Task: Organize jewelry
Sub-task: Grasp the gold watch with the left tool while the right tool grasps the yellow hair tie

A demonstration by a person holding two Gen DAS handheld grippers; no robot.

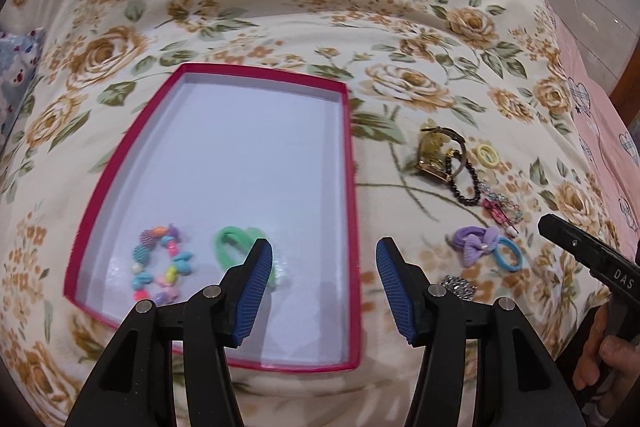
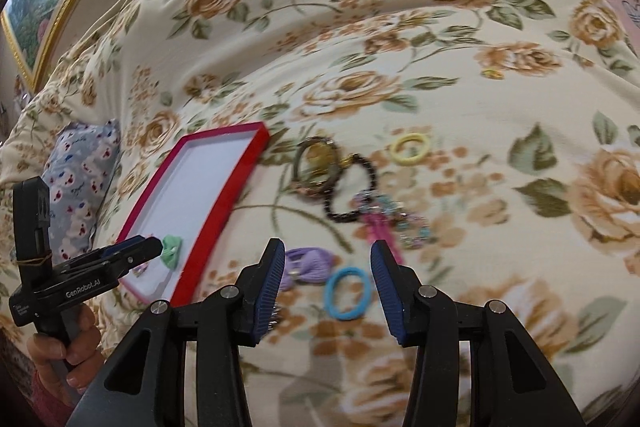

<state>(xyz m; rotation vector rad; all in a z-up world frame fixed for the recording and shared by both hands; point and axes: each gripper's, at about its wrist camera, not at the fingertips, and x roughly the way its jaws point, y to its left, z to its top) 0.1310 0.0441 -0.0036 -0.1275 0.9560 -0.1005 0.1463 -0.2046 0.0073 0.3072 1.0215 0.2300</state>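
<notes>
A red-rimmed tray with a white floor lies on the floral bedspread. Inside it lie a colourful bead bracelet and a green hair tie. My left gripper is open and empty over the tray's near right part. Right of the tray lie a gold watch, a dark bead bracelet, a yellow ring tie, a pink clip, a purple bow tie, a blue hair tie and a sparkly piece. My right gripper is open and empty just above the blue hair tie.
The tray also shows in the right wrist view, with the left gripper above it. A small patterned pillow lies left of the tray. A gold-framed picture stands at far left. A pink sheet borders the bedspread on the right.
</notes>
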